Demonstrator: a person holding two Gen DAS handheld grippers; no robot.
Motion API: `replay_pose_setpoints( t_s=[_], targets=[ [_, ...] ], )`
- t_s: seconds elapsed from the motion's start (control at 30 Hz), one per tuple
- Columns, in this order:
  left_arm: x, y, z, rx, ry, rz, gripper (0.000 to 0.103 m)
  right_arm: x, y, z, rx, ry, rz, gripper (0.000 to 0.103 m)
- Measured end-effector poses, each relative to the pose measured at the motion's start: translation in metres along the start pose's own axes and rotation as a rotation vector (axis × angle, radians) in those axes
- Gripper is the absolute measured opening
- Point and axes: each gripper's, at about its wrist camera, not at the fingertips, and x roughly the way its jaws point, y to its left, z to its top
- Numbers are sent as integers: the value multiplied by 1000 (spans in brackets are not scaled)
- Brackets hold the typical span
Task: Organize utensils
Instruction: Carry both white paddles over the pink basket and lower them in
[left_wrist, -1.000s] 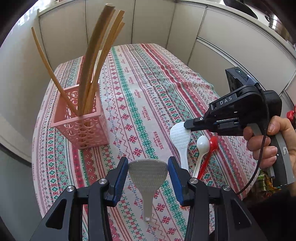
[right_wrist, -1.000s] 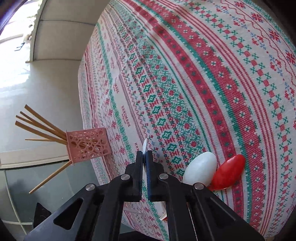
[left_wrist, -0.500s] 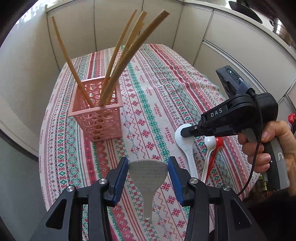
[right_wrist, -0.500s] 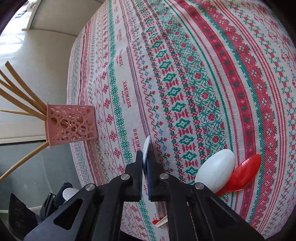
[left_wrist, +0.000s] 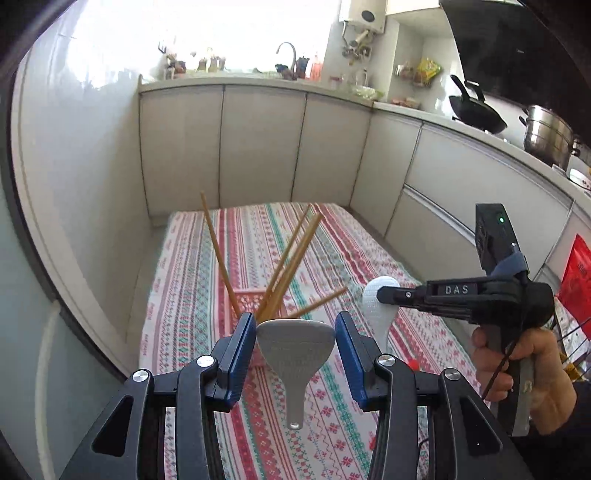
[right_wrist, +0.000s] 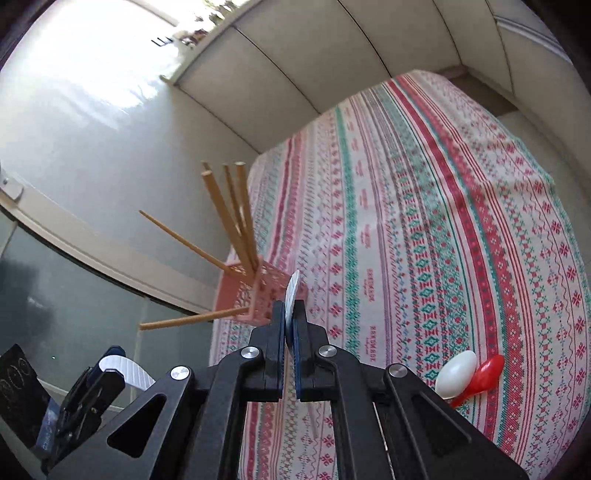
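My left gripper (left_wrist: 295, 343) is shut on a grey rice paddle (left_wrist: 295, 350), head between the blue pads, handle hanging down. My right gripper (right_wrist: 290, 325) is shut on a white rice paddle (right_wrist: 292, 291), seen edge-on; it also shows in the left wrist view (left_wrist: 380, 306). Both are held above the patterned tablecloth (right_wrist: 443, 221). A pink lattice basket (right_wrist: 258, 295) holding several wooden chopsticks (right_wrist: 236, 210) stands just beyond both grippers; in the left wrist view the basket (left_wrist: 251, 299) is partly hidden behind my paddle.
A white spoon (right_wrist: 456, 374) and a red spoon (right_wrist: 487, 371) lie together on the cloth at the right. Kitchen cabinets (left_wrist: 258, 147) ring the table; a wok (left_wrist: 476, 109) and steel pot (left_wrist: 546, 134) sit on the counter.
Both grippers have lifted and tilted up, still holding their paddles. The basket now sits lower and closer behind the left paddle; the kitchen counter has come into view.
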Motion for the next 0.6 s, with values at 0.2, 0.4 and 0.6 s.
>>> replay_pose_setpoints(
  t_s=[0.2,0.4,0.6],
  targets=[
    [4,20,14,-58,-96,56,45,-7,27,6,-53,-63,65,3],
    [40,39,28,-95,-172,86,45,5,35,8,-73,-65,101,4],
    [73,33,32,-27,-205,124,45,4,32,18,-67,-115,122,4]
  ],
)
